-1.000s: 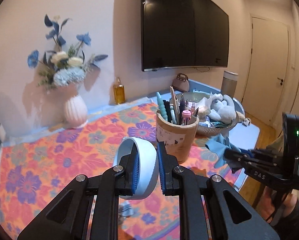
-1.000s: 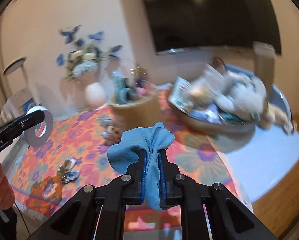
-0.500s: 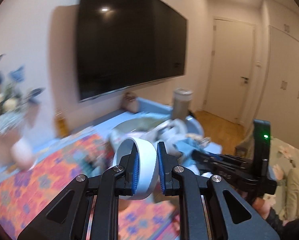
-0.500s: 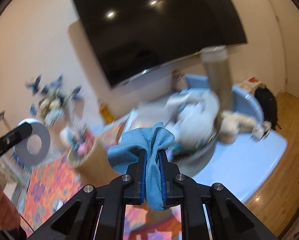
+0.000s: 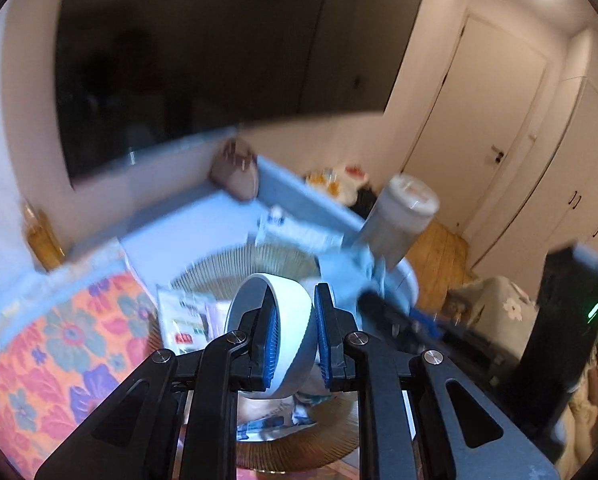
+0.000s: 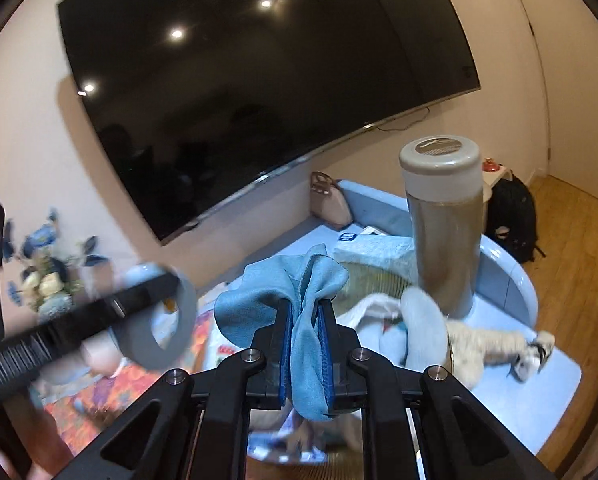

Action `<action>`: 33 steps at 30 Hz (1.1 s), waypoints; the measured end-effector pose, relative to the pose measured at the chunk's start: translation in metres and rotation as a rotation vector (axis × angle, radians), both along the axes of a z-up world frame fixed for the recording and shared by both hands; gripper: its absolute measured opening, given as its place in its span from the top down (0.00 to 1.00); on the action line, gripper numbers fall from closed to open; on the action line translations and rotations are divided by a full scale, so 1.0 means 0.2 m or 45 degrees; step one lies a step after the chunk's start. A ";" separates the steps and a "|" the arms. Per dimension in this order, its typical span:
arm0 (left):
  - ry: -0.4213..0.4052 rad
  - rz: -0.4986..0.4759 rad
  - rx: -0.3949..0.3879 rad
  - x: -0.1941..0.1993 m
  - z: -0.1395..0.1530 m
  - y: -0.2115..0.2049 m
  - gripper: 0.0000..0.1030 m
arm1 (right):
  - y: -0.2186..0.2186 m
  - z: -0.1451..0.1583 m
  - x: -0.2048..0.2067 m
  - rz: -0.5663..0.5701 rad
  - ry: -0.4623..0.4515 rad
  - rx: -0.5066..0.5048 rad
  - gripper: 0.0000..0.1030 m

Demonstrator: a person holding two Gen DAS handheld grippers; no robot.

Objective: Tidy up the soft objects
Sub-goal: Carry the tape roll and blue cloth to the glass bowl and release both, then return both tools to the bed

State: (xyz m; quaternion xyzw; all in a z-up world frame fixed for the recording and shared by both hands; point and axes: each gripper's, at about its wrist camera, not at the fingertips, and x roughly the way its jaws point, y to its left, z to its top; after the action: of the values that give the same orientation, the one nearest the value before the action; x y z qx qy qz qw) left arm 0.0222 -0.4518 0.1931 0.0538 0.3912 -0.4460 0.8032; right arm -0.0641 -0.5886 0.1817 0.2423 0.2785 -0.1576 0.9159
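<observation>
My left gripper (image 5: 293, 340) is shut on a white ring-shaped roll (image 5: 275, 320) and holds it above the ribbed golden bowl (image 5: 219, 276). My right gripper (image 6: 305, 346) is shut on a light blue cloth (image 6: 287, 292) and holds it over the same bowl (image 6: 373, 280). The bowl holds soft toys (image 6: 415, 320) and paper packets (image 5: 183, 316). In the right wrist view the left gripper with the roll (image 6: 159, 320) shows blurred at the left. In the left wrist view the blue cloth (image 5: 349, 276) and the right gripper show at the right.
A tall lidded canister (image 6: 443, 224) stands just behind the bowl on a light blue mat (image 6: 539, 392). A big TV (image 6: 259, 92) hangs on the wall. A small handbag (image 6: 327, 200) sits at the back. A flower vase (image 6: 47, 280) and a floral tablecloth (image 5: 47, 344) lie left.
Both grippers have swung right and forward from the floral cloth to above the bowl, still holding the roll and the blue cloth. The pen holder has left view.
</observation>
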 end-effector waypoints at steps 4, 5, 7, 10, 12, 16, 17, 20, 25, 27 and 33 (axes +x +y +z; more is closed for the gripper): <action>0.217 -0.006 0.121 0.10 -0.15 -0.05 0.71 | -0.08 -0.10 0.15 0.079 0.172 0.074 0.63; 0.276 -0.012 0.134 0.12 -0.17 -0.05 0.71 | -0.10 -0.13 0.14 0.097 0.183 0.101 0.59; 0.362 0.033 0.129 0.14 -0.18 -0.04 0.71 | -0.14 -0.15 0.08 0.087 0.163 0.142 0.45; 0.294 0.012 0.100 0.07 -0.10 -0.01 0.71 | -0.16 -0.12 -0.04 0.056 0.095 0.171 0.37; 0.224 0.000 0.110 0.01 -0.03 0.02 0.60 | -0.17 -0.08 -0.11 0.045 0.073 0.164 0.36; 0.237 -0.011 -0.012 -0.03 0.04 0.07 0.29 | -0.14 0.00 -0.26 0.033 -0.002 0.181 0.24; 0.254 -0.025 -0.045 -0.06 0.06 0.10 0.28 | -0.13 0.01 -0.28 0.038 -0.016 0.183 0.23; 0.296 -0.063 -0.100 -0.14 0.11 0.19 0.27 | -0.06 0.07 -0.37 0.064 -0.047 0.168 0.23; 0.108 0.018 -0.203 -0.33 0.28 0.50 0.27 | 0.11 0.17 -0.57 0.122 -0.125 0.084 0.14; -0.095 0.079 -0.156 -0.43 0.38 0.65 0.27 | 0.21 0.20 -0.63 0.154 -0.184 0.054 0.02; -0.569 0.332 -0.140 -0.68 0.67 1.20 0.01 | 0.54 0.19 -0.63 0.346 -0.214 0.022 0.00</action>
State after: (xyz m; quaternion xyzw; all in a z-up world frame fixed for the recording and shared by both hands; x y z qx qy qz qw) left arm -0.1134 -0.2110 0.3272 0.0564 0.1829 -0.3362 0.9222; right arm -0.1908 -0.4811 0.2197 0.2226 0.2324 -0.0090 0.9468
